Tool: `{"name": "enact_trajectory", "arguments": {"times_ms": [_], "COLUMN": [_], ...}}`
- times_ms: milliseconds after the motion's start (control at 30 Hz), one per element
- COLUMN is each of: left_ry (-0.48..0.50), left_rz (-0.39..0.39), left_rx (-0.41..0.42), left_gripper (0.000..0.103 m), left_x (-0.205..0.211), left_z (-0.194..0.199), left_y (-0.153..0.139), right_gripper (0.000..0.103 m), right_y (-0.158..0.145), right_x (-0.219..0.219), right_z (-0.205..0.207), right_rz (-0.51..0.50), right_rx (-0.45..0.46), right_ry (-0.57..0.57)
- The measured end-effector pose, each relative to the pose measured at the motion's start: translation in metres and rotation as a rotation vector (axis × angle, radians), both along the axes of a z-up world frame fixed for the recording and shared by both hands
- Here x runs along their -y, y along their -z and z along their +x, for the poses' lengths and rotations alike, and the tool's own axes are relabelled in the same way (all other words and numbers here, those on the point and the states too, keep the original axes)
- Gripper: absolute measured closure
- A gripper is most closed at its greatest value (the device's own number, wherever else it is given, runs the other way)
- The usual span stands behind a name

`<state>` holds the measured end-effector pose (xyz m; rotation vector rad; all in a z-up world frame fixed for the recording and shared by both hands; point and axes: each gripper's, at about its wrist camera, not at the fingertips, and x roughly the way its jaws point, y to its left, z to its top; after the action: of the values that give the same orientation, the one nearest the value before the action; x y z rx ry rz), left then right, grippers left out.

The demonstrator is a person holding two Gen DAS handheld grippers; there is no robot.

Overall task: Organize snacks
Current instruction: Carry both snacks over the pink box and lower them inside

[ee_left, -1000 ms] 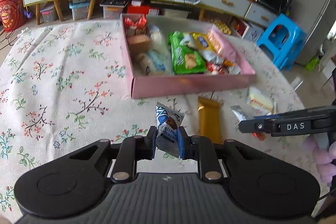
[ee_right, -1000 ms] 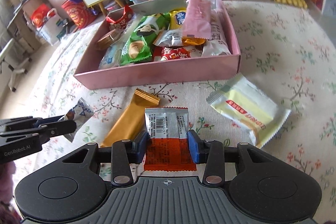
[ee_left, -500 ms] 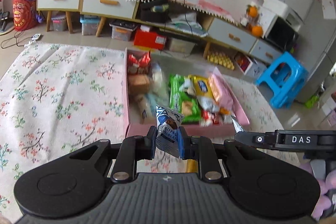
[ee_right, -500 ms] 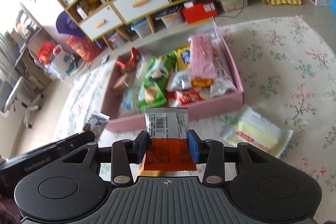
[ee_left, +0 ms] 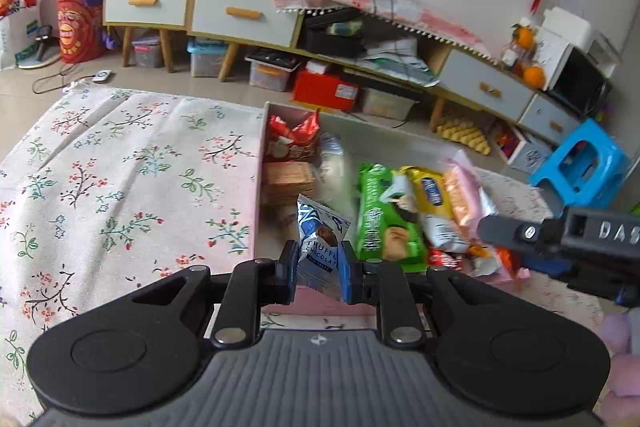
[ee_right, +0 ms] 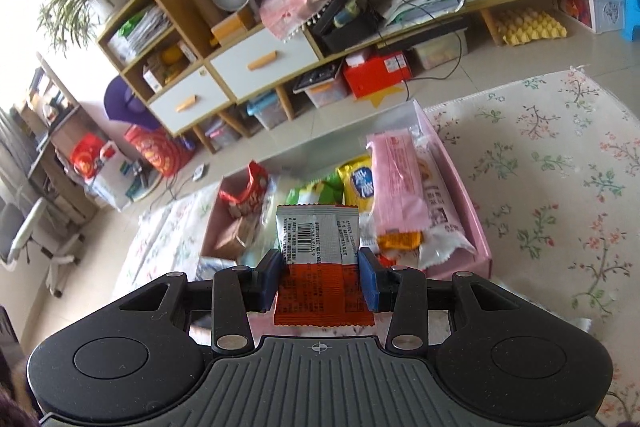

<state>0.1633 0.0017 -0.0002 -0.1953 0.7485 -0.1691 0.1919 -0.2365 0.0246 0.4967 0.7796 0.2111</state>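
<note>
Left wrist view: a floral cloth (ee_left: 120,187) fills the left of the frame; the pink box (ee_left: 258,187), crowded with snacks, takes the centre. A green packet (ee_left: 380,223) lies at its middle, a red bag (ee_left: 292,131) at its far left corner. At lower centre the left claw (ee_left: 319,263) clenches a blue truffle chocolate packet (ee_left: 320,247). The right claw (ee_right: 320,277) grips a silver-and-orange sachet (ee_right: 318,251) over the box's near wall.

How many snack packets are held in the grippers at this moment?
2. The left gripper grips a blue truffle chocolate packet; the right gripper grips a silver and orange packet. Both are at the pink box.
</note>
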Motion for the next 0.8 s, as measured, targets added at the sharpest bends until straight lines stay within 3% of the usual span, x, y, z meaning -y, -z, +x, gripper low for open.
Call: {"name": "enact_trajectory", "arguments": {"times_ms": [400,800], "left_ry": [0.007,0.016], "left_rz": [0.130,0.139], "left_rx": [0.032,0.022], "left_gripper": [0.085,0.084], "left_x": [0.010,0.010], "left_z": [0.000,0.000], "left_y": [0.004,0.003], "right_gripper": [0.063,0.063], "right_y": [0.015,0.020], "right_x": [-0.007,-0.010], "right_z": [0.013,0.014], "right_rz": [0.023,-0.020], "right_rx": [0.019,0.039], "right_ry": [0.045,0.067]}}
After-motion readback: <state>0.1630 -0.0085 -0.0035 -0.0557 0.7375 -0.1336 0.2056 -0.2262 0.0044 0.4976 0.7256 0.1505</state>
